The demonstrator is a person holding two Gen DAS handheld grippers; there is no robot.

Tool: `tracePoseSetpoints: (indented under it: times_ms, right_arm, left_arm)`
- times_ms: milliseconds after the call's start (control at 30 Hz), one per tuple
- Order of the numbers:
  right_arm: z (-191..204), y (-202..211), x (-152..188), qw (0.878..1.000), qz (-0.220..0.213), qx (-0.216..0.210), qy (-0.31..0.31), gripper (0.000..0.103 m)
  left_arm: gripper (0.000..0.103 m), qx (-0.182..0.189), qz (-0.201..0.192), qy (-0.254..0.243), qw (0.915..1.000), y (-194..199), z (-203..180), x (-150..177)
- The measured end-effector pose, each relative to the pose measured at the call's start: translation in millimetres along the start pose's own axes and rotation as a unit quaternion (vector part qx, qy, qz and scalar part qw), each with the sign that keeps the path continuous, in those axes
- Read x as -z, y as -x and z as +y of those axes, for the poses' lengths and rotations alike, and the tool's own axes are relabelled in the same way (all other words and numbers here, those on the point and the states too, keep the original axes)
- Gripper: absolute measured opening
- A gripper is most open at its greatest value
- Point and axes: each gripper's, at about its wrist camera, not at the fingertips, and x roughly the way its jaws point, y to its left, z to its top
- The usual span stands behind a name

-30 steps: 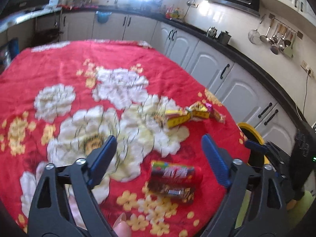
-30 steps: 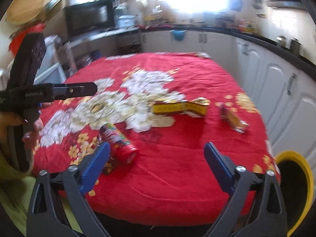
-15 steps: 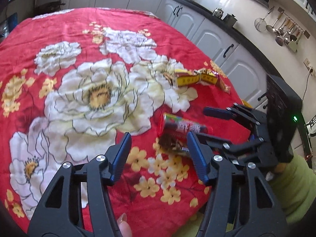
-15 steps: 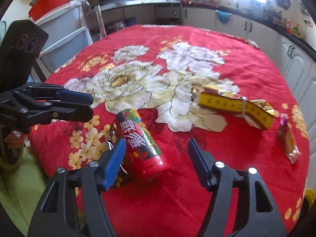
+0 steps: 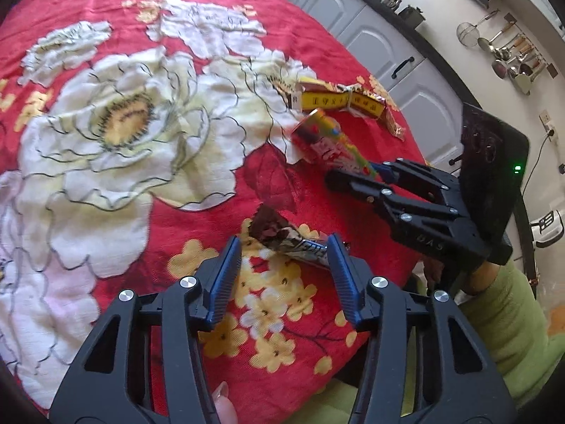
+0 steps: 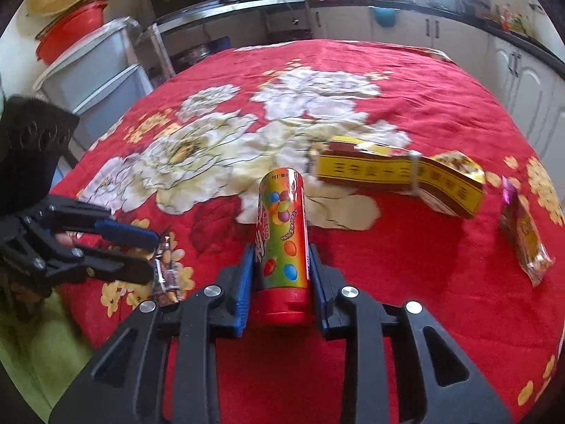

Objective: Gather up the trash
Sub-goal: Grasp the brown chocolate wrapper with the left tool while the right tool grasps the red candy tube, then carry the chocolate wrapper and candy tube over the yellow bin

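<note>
Right tongs [image 6: 281, 279] clamped on red-capped candy tube [image 6: 282, 233]: keep squeeze, lift straight. Left tongs [image 5: 284, 258] open, straddling dark crinkled foil wrapper [image 5: 287, 238]: lower, close on its middle.

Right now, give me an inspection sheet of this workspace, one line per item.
Surface: table under a red floral cloth.
Job's things: candy tube with a red cap; dark snack wrapper near the table's front edge; torn yellow box; small snack packet toward the right edge.
Clutter: nothing seen beyond the trash.
Grippers: right gripper shut on the candy tube, near its cap; left gripper open, fingers on either side of the dark snack wrapper's near end.
Cables: one on the wall by an outlet.
Surroundings: white kitchen cabinets, hanging utensils, grey storage bins, red basin.
</note>
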Motion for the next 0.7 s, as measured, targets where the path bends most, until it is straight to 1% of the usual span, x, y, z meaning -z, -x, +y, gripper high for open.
tracePoseSetpoints:
  times_ms: [100, 167, 233, 333, 400, 433, 500, 600, 700]
  right_arm:
    - [-8, 9, 3, 1.0, -0.016, 0.011, -0.024, 0.028]
    - [-12, 20, 6, 0.999, -0.032, 0.018, -0.036, 0.028]
    - [-14, 29, 7, 0.998, -0.045, 0.027, -0.042, 0.028]
    - [-17, 42, 8, 0.996, -0.063, 0.03, -0.05, 0.028]
    - [-16, 51, 8, 0.995, -0.075, 0.037, -0.05, 0.028]
    - [-15, 56, 8, 0.995, -0.081, 0.038, -0.051, 0.028]
    - [-14, 62, 8, 0.994, -0.087, 0.038, -0.051, 0.028]
    - [-15, 69, 10, 0.993, -0.092, 0.05, -0.057, 0.028]
    - [-21, 77, 13, 0.991, -0.098, 0.062, -0.074, 0.028]
  left_arm:
    - [0.041, -0.006, -0.001, -0.001, 1.0, -7, -7, -5]
    - [0.034, -0.011, 0.002, -0.007, 0.9999, -12, -12, -8]
    - [0.022, -0.019, 0.005, -0.014, 0.9997, -18, -16, -10]
    - [0.019, -0.041, 0.002, -0.043, 0.9983, -25, -28, -10]
    - [0.018, -0.046, 0.0, -0.061, 0.9971, -28, -34, -9]
    - [0.015, -0.048, -0.001, -0.071, 0.9963, -29, -38, -9]
    - [0.014, -0.051, -0.003, -0.092, 0.9945, -31, -45, -7]
    - [0.012, -0.054, -0.009, -0.121, 0.9911, -32, -56, -7]
    - [0.011, -0.055, -0.023, -0.15, 0.9869, -30, -69, -8]
